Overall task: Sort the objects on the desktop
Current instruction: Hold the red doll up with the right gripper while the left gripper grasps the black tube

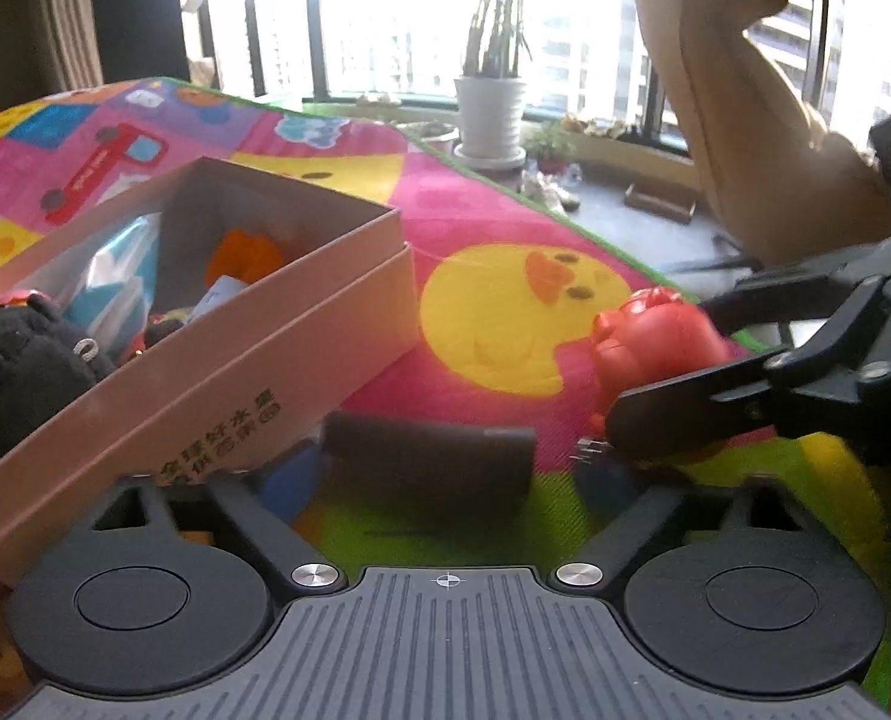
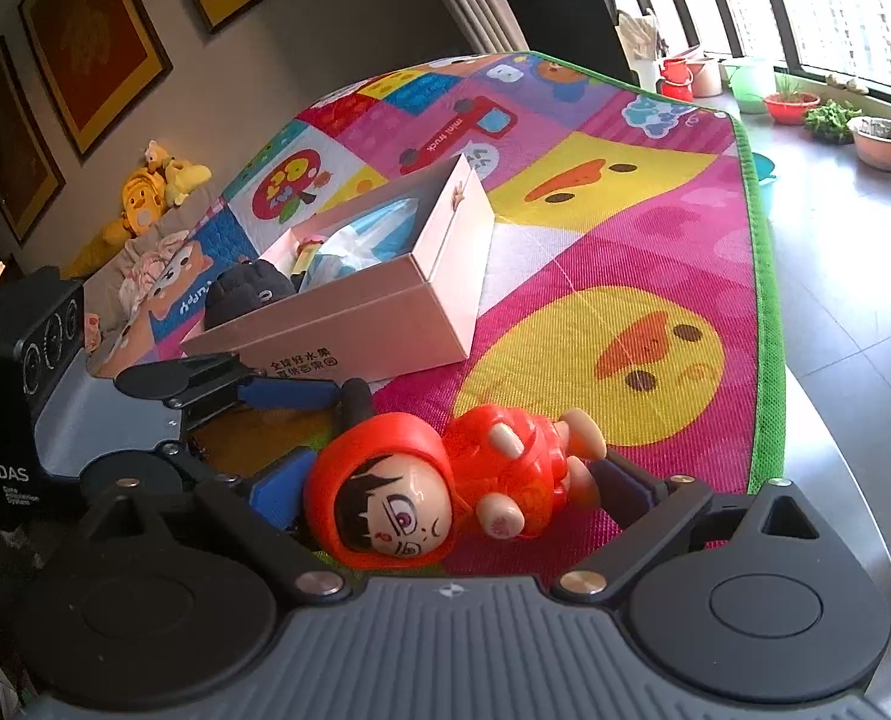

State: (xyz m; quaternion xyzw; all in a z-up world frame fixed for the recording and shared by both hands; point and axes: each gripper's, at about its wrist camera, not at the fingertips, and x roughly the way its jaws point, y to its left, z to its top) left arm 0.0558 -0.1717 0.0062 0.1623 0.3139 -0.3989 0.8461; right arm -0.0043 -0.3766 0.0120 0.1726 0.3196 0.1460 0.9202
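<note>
The left claw's fingertips are out of focus in the left wrist view, and a dark cylinder lying between them blurs too. The box hides most of its contents; a black plush item is cut off by the left edge. The red doll is partly hidden behind the right claw's finger.
</note>
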